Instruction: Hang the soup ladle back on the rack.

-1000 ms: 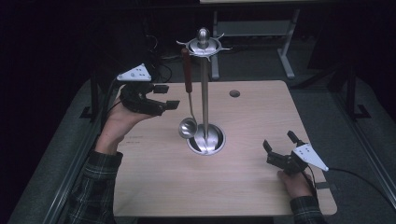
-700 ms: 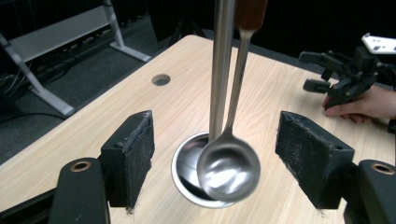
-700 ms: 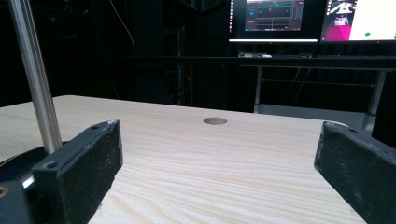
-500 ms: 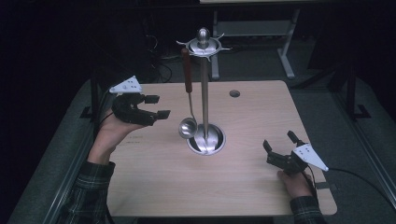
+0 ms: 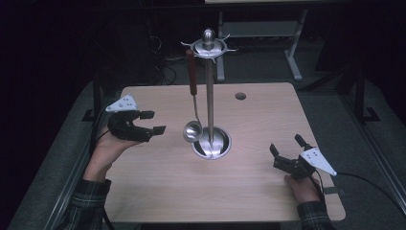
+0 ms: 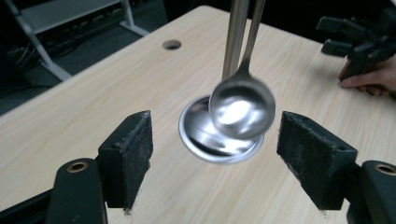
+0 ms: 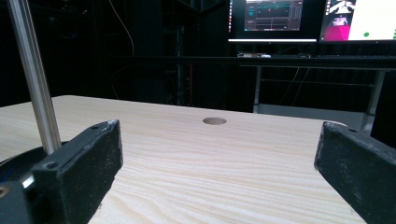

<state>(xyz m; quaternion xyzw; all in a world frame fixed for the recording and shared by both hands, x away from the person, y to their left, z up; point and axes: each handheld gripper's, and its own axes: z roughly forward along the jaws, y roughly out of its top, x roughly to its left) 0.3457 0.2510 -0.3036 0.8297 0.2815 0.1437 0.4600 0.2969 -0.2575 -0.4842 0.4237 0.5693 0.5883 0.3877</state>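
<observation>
A steel ladle with a reddish-brown wooden handle hangs upright from one hook of a tall polished-steel utensil stand with a round dished base. Its handle end is at the hook and its round bowl is lowest, just above the base's left rim and close beside the pole. The stand is upright near the middle of the light wooden table.

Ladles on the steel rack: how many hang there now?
1. The steel ladle with a brown handle hangs left of the steel rack's pole; its other hooks look bare, though far ones are hard to see.
</observation>
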